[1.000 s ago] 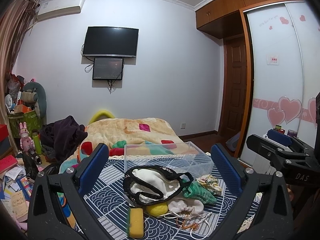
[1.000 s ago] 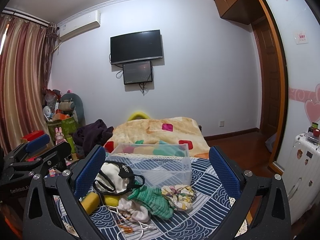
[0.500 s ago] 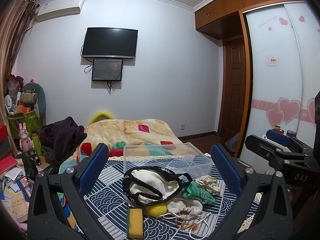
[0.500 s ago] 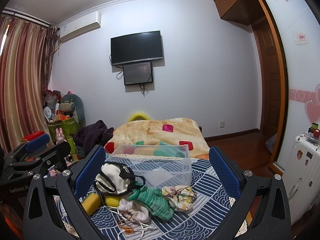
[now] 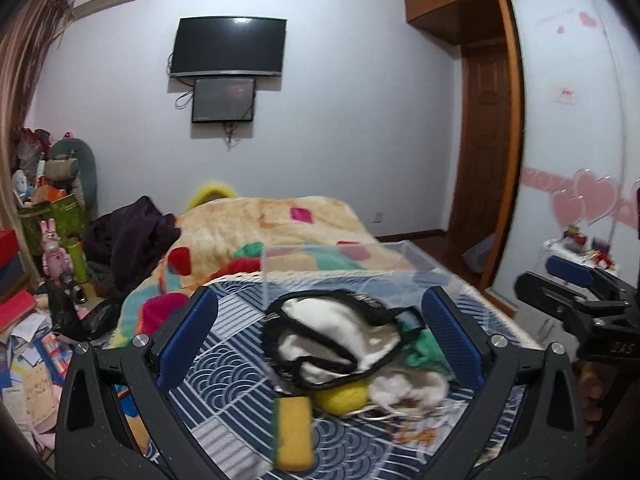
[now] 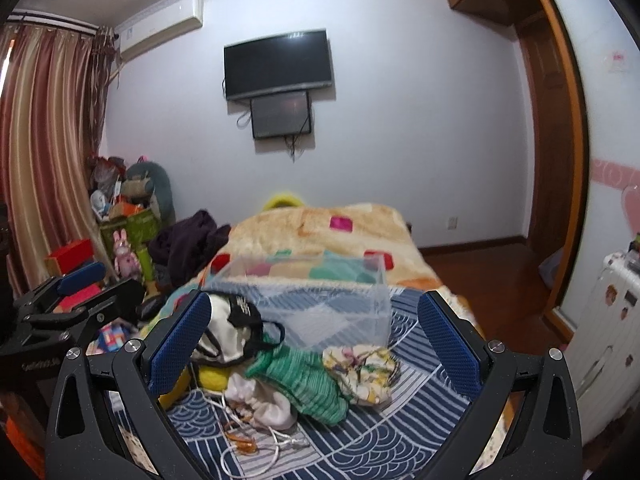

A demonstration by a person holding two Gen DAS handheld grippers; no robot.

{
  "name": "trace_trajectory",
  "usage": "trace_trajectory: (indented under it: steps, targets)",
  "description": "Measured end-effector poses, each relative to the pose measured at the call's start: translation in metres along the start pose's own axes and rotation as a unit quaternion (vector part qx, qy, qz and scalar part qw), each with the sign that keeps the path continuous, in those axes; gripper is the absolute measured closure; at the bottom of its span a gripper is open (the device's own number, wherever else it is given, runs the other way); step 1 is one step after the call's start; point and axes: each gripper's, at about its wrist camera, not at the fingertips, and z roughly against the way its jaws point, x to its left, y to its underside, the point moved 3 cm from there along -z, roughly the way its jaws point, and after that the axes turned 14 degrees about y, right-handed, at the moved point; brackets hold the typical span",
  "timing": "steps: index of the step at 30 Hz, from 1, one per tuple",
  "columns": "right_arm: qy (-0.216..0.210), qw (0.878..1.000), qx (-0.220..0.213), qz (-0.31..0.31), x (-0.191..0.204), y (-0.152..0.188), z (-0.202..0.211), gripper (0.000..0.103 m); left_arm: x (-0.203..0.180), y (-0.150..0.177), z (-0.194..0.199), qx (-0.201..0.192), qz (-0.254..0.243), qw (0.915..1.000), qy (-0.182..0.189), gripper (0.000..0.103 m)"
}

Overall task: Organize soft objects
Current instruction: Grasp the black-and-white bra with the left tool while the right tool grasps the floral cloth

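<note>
A pile of soft things lies on a blue wave-patterned cloth (image 5: 224,364) at the bed's near end. It holds a white cloth with black straps (image 5: 332,332) (image 6: 228,332), a green knitted piece (image 6: 304,376), a floral pouch (image 6: 360,372), a white drawstring bag (image 6: 264,400), a yellow ball (image 5: 344,398) and a yellow sponge (image 5: 294,432). A clear plastic box (image 6: 320,308) (image 5: 340,268) stands just behind the pile. My left gripper (image 5: 320,332) is open, above and close to the strapped cloth. My right gripper (image 6: 314,340) is open over the pile.
An orange patchwork blanket (image 5: 272,224) covers the bed beyond the box, with dark clothes (image 5: 128,236) at its left. Toys, boxes and papers clutter the floor at left (image 5: 32,300). A white suitcase (image 6: 600,340) and sliding wardrobe stand at right.
Both grippers have moved forward and down toward the pile, which now looks larger. Both stay open and empty. Nothing in the pile has moved.
</note>
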Motion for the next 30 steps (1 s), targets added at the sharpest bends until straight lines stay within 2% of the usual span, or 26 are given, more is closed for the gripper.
trace_trajectory:
  steps: [4, 8, 13, 18, 22, 24, 30]
  targets:
    - [-0.006, 1.000, 0.030, -0.002, -0.004, 0.014, -0.017, 0.000, 0.016, 0.011, -0.016, 0.017, 0.020, 0.9996, -0.004, 0.001]
    - [-0.002, 0.998, 0.059, -0.002, -0.007, 0.025, -0.031, 0.010, 0.031, 0.021, -0.034, 0.044, 0.045, 0.9980, 0.003, 0.020]
    - [0.014, 0.995, 0.103, -0.011, -0.018, 0.040, -0.052, 0.027, 0.043, 0.028, -0.052, 0.058, 0.057, 0.9967, 0.001, 0.025]
    - [0.029, 0.989, 0.145, -0.016, -0.028, 0.055, -0.068, 0.042, 0.051, 0.039, -0.067, 0.084, 0.075, 0.9936, 0.012, 0.038]
    - [0.039, 0.985, 0.169, -0.016, -0.028, 0.063, -0.077, 0.046, 0.058, 0.047, -0.075, 0.101, 0.098, 0.9899, 0.018, 0.049]
    - [0.039, 0.982, 0.183, -0.016, -0.028, 0.068, -0.081, 0.053, 0.057, 0.051, -0.077, 0.107, 0.106, 0.9882, 0.028, 0.060]
    - [0.034, 0.977, 0.208, -0.017, -0.028, 0.077, -0.087, 0.062, 0.052, 0.053, -0.077, 0.105, 0.096, 0.9895, 0.026, 0.073]
